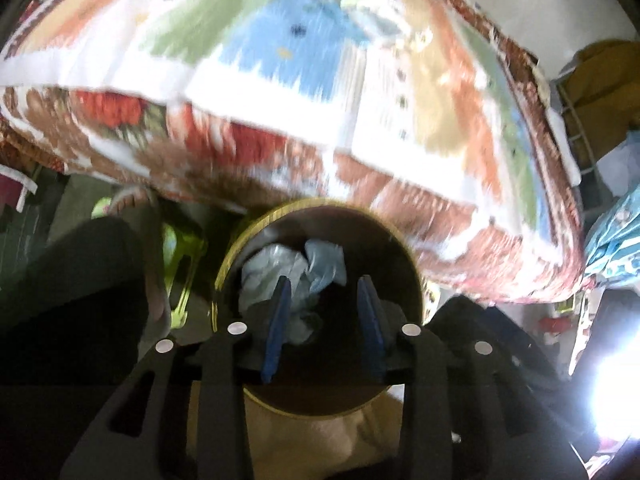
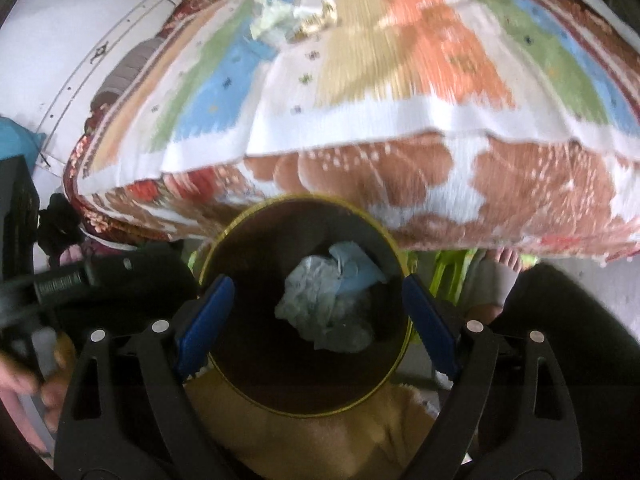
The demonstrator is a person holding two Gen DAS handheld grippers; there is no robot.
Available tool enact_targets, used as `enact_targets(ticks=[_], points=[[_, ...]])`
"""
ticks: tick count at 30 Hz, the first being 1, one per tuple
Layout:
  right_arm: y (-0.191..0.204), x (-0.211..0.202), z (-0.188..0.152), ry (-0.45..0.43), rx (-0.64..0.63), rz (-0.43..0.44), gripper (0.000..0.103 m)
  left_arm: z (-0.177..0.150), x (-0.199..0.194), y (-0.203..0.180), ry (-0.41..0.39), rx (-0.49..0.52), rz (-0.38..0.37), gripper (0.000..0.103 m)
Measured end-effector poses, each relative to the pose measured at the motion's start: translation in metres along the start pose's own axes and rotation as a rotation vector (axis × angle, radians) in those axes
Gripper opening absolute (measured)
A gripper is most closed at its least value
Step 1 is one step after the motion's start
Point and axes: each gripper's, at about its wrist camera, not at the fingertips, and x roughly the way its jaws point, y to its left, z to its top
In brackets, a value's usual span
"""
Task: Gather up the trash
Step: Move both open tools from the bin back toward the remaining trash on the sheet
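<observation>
Pale crumpled trash [image 2: 332,304] partly shadowed inside bin [image 2: 240,224].

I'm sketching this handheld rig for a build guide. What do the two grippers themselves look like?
Both match: the left gripper and right gripper each have two flat blue fingers on black linkage arms with slotted cut-outs, joined by round silver pivot pins. No cables or printed markings show.

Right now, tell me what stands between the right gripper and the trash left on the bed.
The bin sits directly under the open right gripper, and the bed's near edge rises beyond it. The scraps lie far across the blanket; nothing else visible blocks them.
</observation>
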Motion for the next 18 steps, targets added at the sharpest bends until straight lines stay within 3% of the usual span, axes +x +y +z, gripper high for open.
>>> enact_targets(ticks=[6, 11, 18], points=[[0.01, -0.024, 0.018, -0.084, -0.052, 0.012, 0.082, 0.03, -0.03, -0.005, -0.105, 0.012, -0.003, 0.048], [0.016, -0.042, 0.037, -0.145, -0.097, 0.021, 0.082, 0.046, -0.039, -0.011, -0.127, 0.049, 0.01, 0.052], [0.028, -0.062, 0.061, -0.221, -0.166, 0.03, 0.082, 0.077, -0.054, -0.018, -0.19, 0.102, 0.005, 0.085]])
